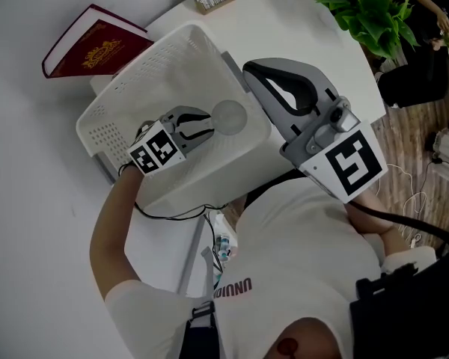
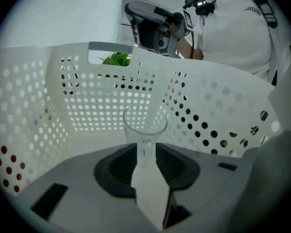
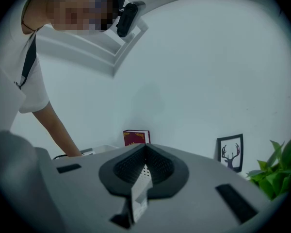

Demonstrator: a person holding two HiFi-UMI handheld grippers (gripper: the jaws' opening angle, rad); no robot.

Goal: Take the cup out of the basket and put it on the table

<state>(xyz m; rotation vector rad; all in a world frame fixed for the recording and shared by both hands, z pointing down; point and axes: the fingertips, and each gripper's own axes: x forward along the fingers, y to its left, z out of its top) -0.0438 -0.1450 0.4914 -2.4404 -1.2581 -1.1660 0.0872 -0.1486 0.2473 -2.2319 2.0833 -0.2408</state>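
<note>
**Head view.** We see the left claw (image 1: 198,126) lowered inside the white perforated basket (image 1: 127,81) on the worktop (image 1: 299,28). Its tips are just beside the clear cup (image 1: 230,117) on the basket floor. The right claw (image 1: 251,69) hangs over the basket's right rim, and a red book (image 1: 93,47) sits far left.

**Left gripper view.** We find the jaws apart. The upright cup (image 2: 145,125) stands at their tips, not clamped.

**Right gripper view.** We note the jaws together, facing the book (image 3: 136,137) and a framed deer picture (image 3: 231,152).
</note>
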